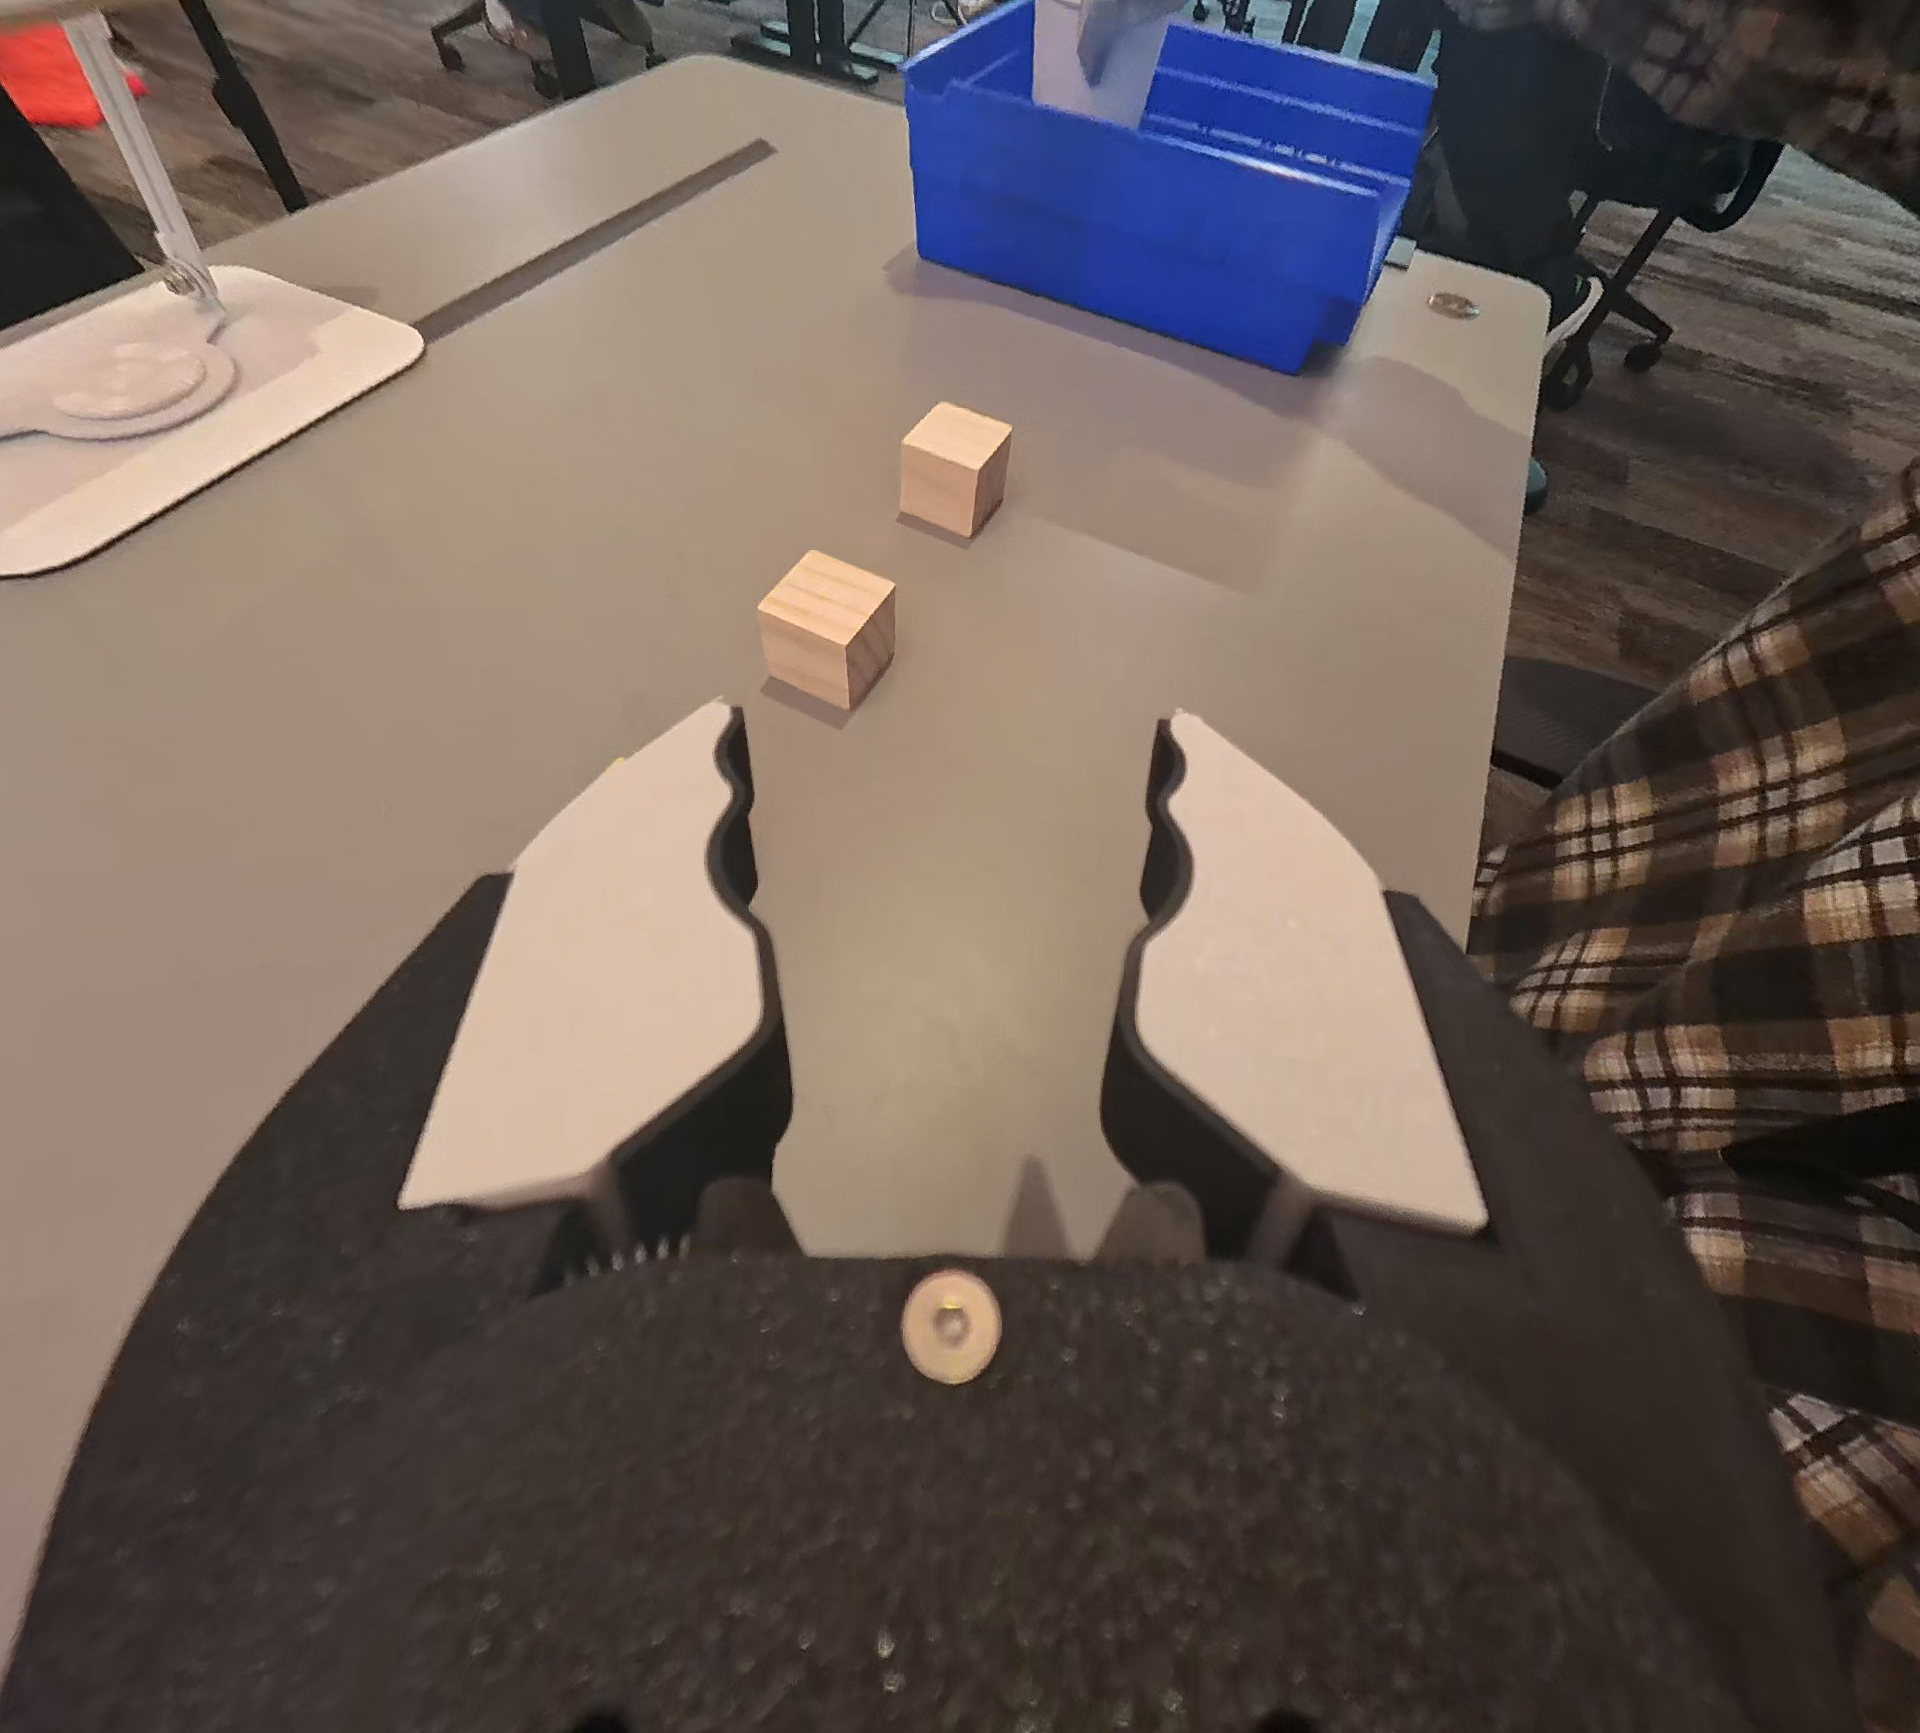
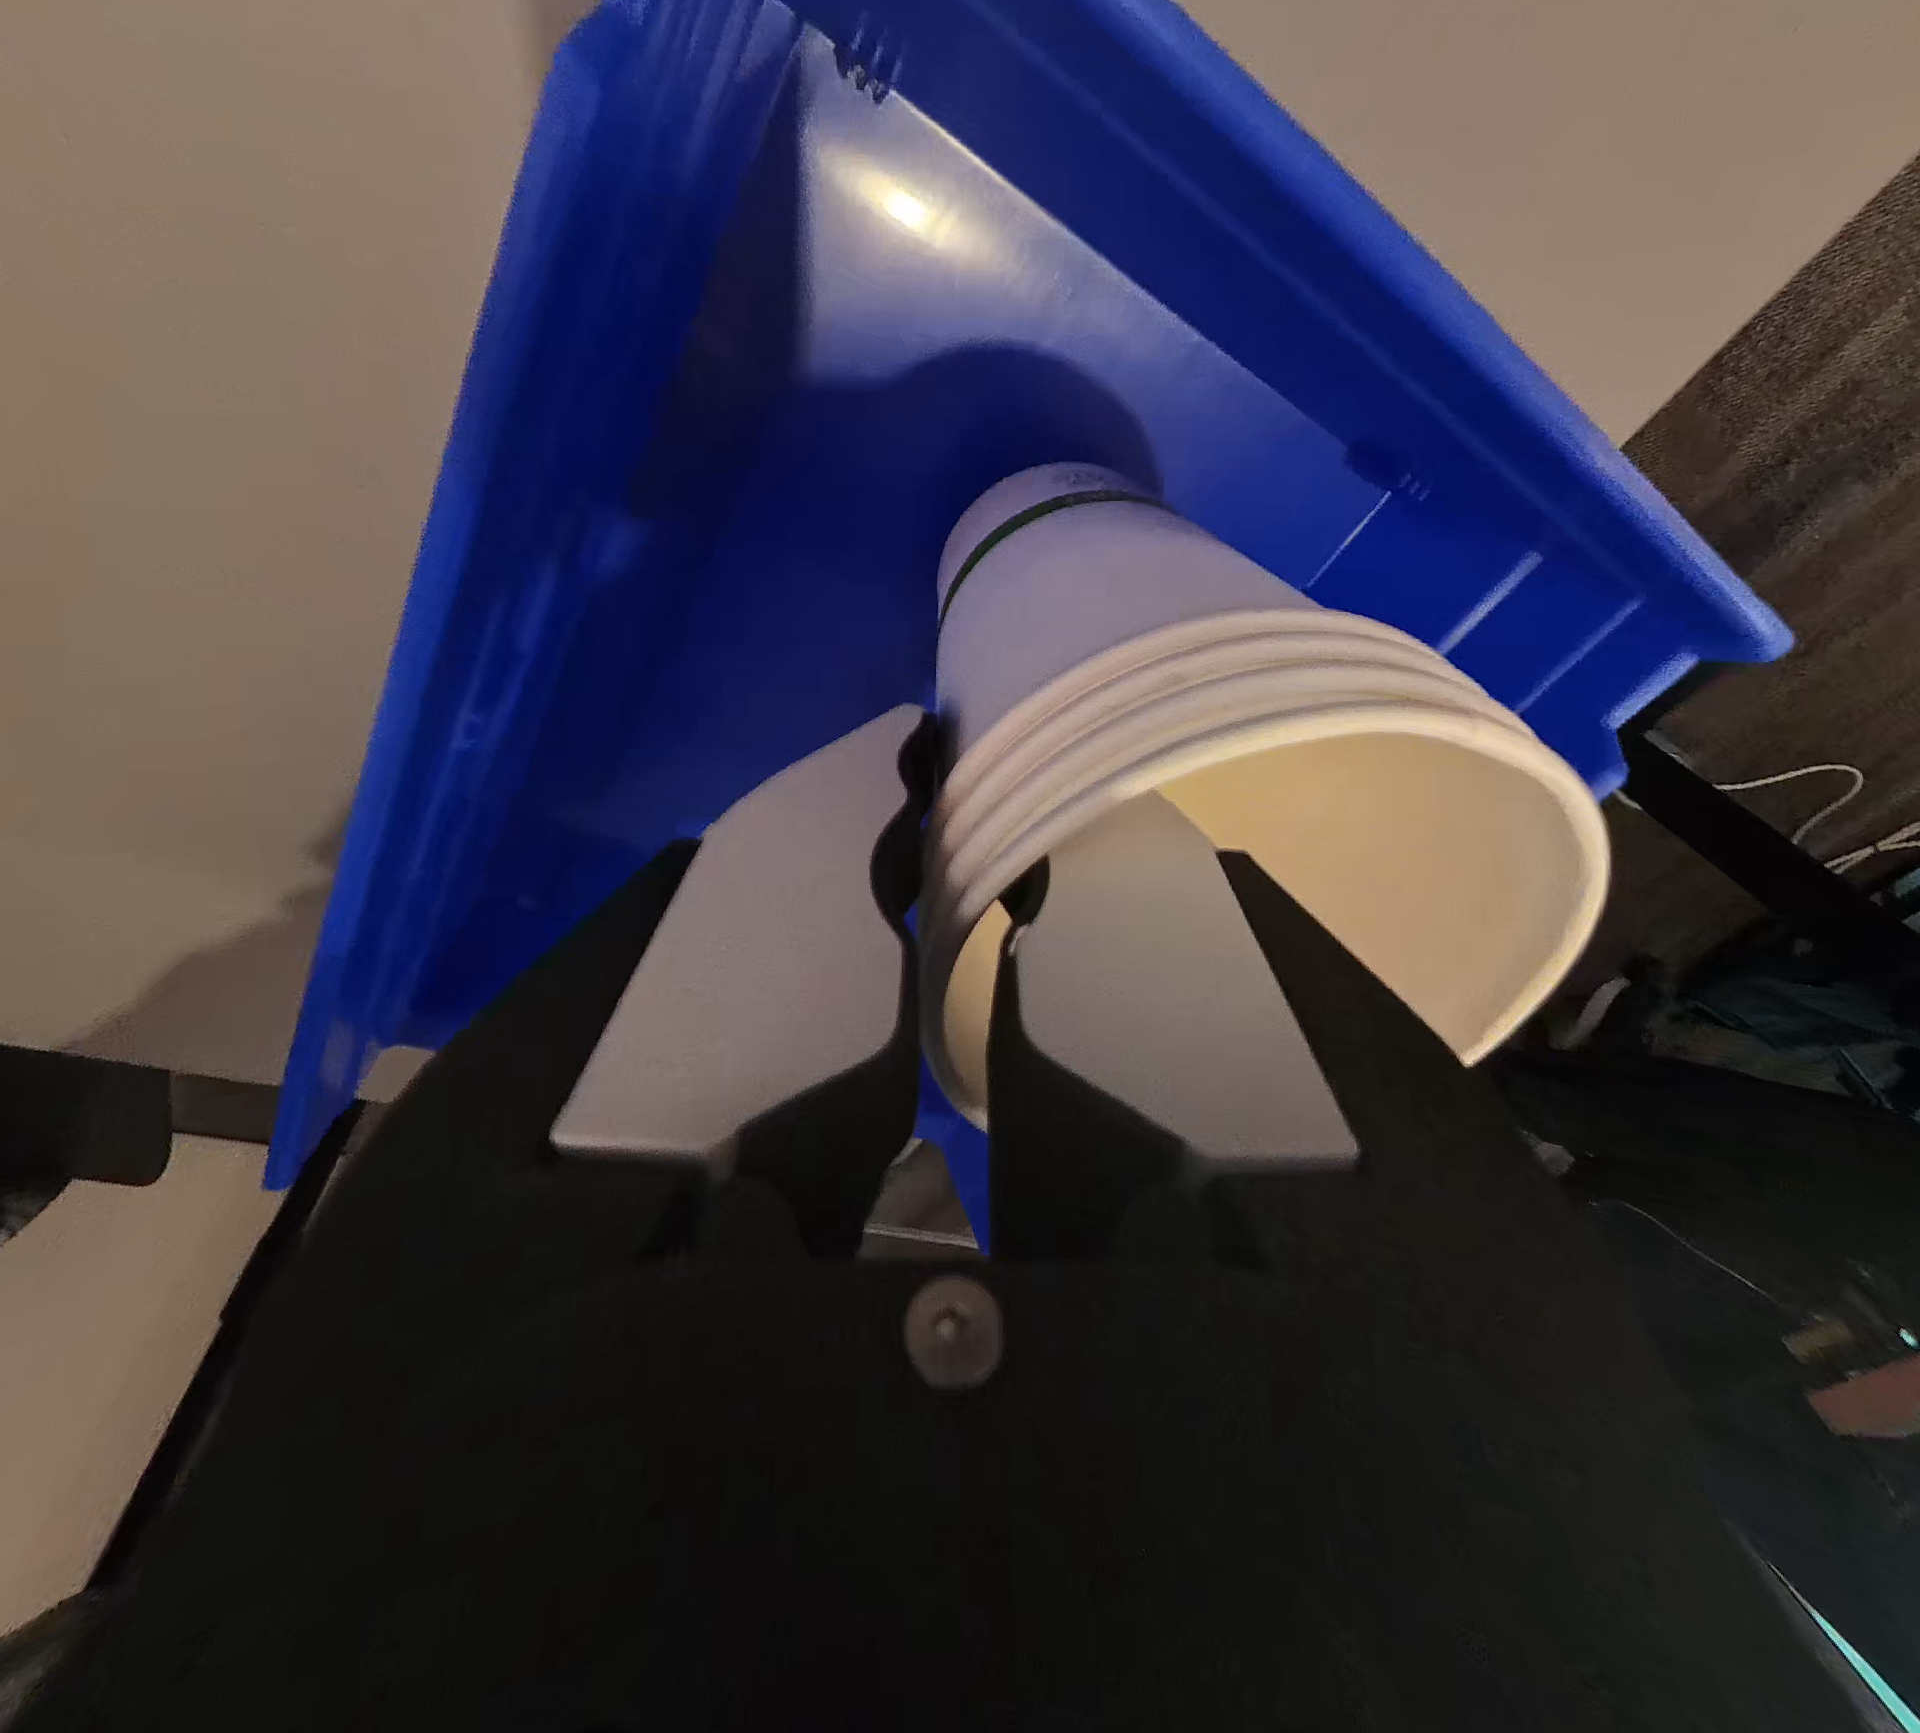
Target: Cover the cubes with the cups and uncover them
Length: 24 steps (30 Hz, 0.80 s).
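grey table (image 1: 520, 644), two wooden cubes (image 1: 826, 629), blue bin (image 1: 1143, 249), perhaps a white stand base (image 1: 208, 395)

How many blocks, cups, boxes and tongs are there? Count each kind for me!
Wooden cubes: 2, near cube and far cube
Blue bin: 1
Stack of paper cups: 1 stack, about 4 rims showing
Tongs: 2, left tongs and right tongs
Total: 6

Evenly lit from overhead in the left wrist view, with soft shadows beside the cubes (image 1: 827, 629) on the table (image 1: 582, 478); dimmer and warmer in the right wrist view, with a glare spot on the bin floor (image 2: 904, 213); wide-angle bending at edges, motion blur across both
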{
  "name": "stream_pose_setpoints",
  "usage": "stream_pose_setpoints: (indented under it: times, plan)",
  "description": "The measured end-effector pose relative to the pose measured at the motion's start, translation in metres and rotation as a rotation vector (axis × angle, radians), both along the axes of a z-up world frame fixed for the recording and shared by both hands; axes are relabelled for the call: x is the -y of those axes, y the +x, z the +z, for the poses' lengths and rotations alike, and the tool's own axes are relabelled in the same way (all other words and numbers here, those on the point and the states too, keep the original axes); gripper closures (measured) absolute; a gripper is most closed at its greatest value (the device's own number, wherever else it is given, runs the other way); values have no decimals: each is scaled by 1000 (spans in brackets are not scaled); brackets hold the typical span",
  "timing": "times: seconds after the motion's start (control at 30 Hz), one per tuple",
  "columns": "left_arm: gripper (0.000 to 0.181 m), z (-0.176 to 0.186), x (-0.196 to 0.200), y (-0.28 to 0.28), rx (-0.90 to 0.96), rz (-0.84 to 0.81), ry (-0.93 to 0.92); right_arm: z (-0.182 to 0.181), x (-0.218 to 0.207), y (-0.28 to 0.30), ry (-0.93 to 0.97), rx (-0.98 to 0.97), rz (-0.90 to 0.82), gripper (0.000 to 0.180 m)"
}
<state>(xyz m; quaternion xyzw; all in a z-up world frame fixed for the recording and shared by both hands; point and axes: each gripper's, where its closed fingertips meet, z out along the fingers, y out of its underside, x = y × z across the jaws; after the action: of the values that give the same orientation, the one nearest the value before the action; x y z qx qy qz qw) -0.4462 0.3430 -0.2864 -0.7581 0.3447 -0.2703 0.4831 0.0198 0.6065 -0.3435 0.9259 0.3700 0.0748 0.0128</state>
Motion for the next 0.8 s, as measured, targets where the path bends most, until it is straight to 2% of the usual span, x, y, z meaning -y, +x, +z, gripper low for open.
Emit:
stream_pose_setpoints:
  times: [0.23,0.43,0.53,0.7,0.8]
  plan:
    - [109,-3,-1,-2,-5,0,-7,-14,-6,-4,-2,3,5,170]
    - [108,2,2,-2,-2,-4,0,2,0,-13,13,-48,25,110]
    - [108,6,6,-2,-3,-9,11,21,12,-14,22,-29,50,94]
    - [108,17,15,-4,-2,-14,39,78,29,-29,129,-13,126,89]
    - [108,24,21,-6,-1,-11,64,115,42,-60,227,-55,256,89]
